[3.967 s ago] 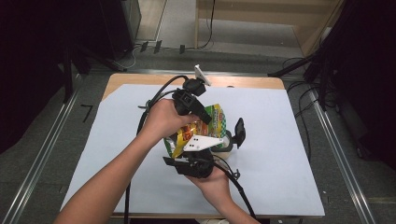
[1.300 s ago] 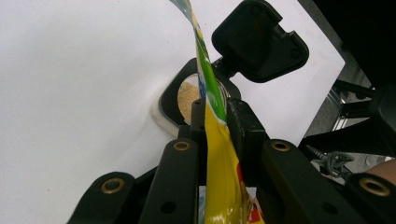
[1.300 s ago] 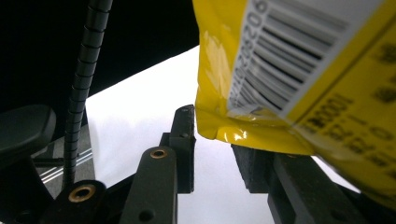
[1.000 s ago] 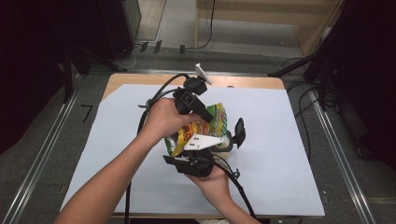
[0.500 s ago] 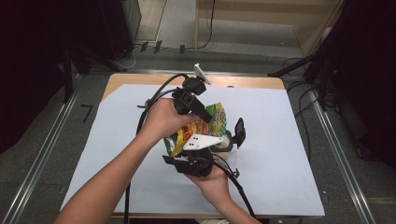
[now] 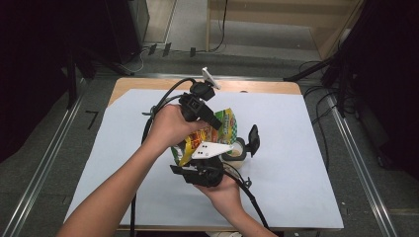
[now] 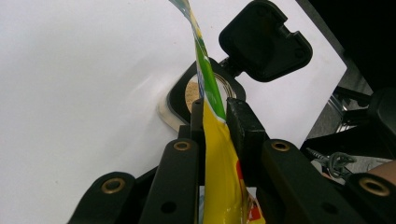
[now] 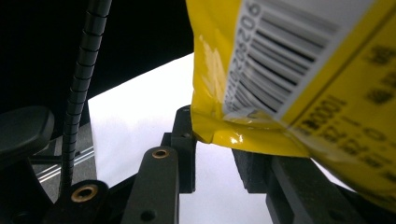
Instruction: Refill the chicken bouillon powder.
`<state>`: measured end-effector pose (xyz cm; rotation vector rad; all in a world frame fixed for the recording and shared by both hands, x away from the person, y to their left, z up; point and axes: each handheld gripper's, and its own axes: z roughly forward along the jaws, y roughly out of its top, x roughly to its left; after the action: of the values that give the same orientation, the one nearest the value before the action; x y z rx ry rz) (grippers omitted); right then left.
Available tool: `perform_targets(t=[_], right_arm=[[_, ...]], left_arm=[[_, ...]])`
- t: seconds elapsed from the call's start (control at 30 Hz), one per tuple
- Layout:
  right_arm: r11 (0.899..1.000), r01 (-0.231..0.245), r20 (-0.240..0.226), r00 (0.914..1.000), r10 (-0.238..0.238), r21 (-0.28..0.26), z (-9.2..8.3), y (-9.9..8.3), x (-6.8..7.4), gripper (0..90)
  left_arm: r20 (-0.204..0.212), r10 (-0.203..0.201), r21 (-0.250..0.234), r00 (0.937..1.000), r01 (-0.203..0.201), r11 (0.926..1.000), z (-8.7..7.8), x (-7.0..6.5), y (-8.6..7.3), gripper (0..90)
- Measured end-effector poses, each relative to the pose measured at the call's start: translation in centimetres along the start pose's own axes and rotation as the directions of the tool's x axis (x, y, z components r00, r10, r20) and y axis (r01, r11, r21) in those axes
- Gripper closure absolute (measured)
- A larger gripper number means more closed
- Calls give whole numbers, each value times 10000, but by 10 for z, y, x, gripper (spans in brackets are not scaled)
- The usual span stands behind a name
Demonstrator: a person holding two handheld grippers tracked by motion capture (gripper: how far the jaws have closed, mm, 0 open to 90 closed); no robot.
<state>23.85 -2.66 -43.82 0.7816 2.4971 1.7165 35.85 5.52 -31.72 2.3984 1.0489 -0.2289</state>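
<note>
A: Start at the jaws. The left gripper point(image 7: 215, 119) has its two black jaws pinched nearly together on the thin edge of the yellow and green crinkly foil snack bag point(image 7: 219, 154), gripping it from above.

B: And the right gripper point(image 8: 212, 154)?

A: In its own view the jaws stand a little apart, and the bag's yellow bottom corner with the barcode point(image 8: 280, 79) rests against the right-hand jaw. Whether the pads press on it I cannot tell. In the high view that gripper point(image 6: 207, 170) sits under the bag, nearer the person, with the left gripper point(image 6: 210, 116) at the far, upper end.

B: Where is the bag, then?

A: Held up off the white sheet covering the table point(image 6: 296, 163), about the middle, tilted with its open end toward the round clear jar with a black rim point(image 7: 189, 95), which stands just to the right of it. The jar's hinged black lid point(image 7: 266, 39) is flipped open.

B: How far along?

A: I'd judge pouring is under way: some pale brown granules point(image 7: 190, 92) already lie inside the jar. Emptying the bag, setting it down and closing the lid seem to remain.
</note>
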Motion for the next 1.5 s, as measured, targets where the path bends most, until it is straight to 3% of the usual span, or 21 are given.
perform_targets(t=[1.0, 1.5], right_arm=[[10000, 33, -50, 10000, -33, -47, 3, 2, 0, 726], [10000, -26, 5, 10000, 26, 25, 1, 2, -1, 726]], left_arm=[[-95, -23, -112, 10000, 22, 9999, -3, 1, -2, 820], [49, -167, -121, 9998, 168, 9998, 1, 5, 0, 816]])
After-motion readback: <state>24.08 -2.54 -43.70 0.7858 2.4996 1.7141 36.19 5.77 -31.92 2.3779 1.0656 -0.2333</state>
